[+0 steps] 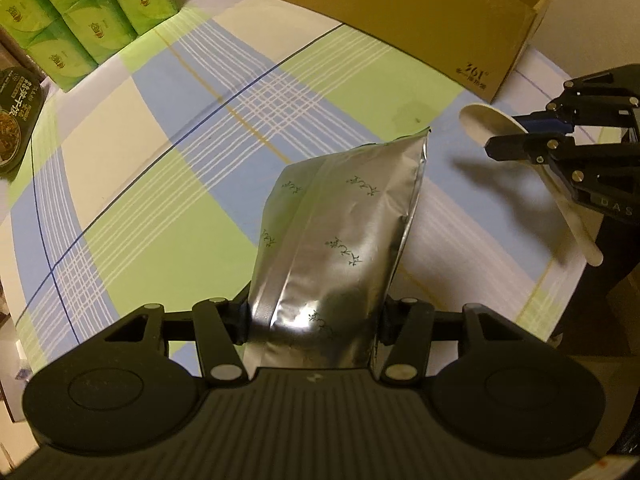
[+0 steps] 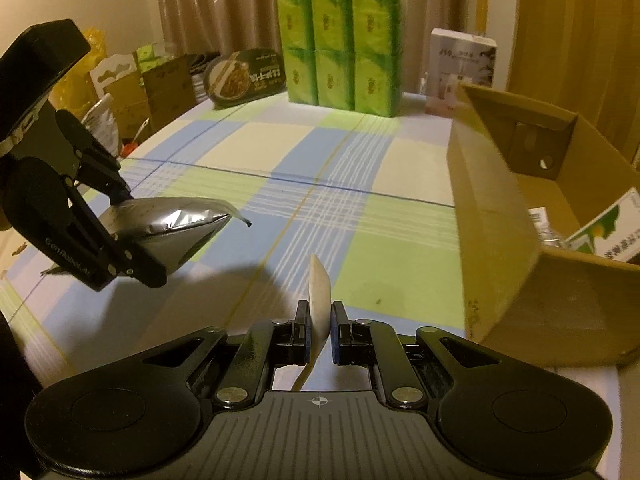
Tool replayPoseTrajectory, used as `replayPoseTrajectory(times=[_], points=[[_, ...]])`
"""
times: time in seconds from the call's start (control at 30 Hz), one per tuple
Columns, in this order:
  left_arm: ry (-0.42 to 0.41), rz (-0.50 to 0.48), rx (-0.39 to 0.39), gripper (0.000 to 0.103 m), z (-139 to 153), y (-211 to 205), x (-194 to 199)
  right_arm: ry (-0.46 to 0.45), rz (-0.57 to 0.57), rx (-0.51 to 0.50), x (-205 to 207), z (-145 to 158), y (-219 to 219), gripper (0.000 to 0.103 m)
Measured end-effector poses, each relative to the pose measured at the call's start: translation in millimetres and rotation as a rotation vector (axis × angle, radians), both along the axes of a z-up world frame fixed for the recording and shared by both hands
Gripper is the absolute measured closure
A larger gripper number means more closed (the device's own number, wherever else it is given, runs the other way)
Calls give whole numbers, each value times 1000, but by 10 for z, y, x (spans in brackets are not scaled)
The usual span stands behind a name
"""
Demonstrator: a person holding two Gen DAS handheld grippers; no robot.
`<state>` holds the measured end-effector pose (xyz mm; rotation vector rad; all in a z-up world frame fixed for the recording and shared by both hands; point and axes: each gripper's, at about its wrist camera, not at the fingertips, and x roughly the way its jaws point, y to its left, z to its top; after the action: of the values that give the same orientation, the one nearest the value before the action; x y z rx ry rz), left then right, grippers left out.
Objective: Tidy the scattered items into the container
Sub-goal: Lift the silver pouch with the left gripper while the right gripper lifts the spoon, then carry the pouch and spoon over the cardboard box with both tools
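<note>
The cardboard box point(image 2: 520, 216) stands on the tabletop point(image 2: 340, 184). Left of the box, at the far edge, stand the tissue packs point(image 2: 340, 48); further left lies the noodle bowl point(image 2: 244, 76).

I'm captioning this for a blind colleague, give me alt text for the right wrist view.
The right gripper pinches a white spoon above a plaid tablecloth. At left, the left gripper holds a silver foil pouch; an open cardboard box stands at right.
</note>
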<state>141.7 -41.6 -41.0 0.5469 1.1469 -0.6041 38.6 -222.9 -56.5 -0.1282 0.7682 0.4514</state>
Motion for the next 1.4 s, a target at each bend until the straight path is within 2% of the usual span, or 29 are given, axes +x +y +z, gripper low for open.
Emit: replayPoseTrajectory(times=[0.4,0.8,1.4], points=[[-18,46,-80,52,193,-259,-272,-43,-50,12,-213,206,-276,97],[-52,57,-113,52,367,-391,-429,-77,-85,13,-385,360,-474,97],[-75,64,-187,53,544,-675,-469,-112,-157,31,-441,536,-830,97]])
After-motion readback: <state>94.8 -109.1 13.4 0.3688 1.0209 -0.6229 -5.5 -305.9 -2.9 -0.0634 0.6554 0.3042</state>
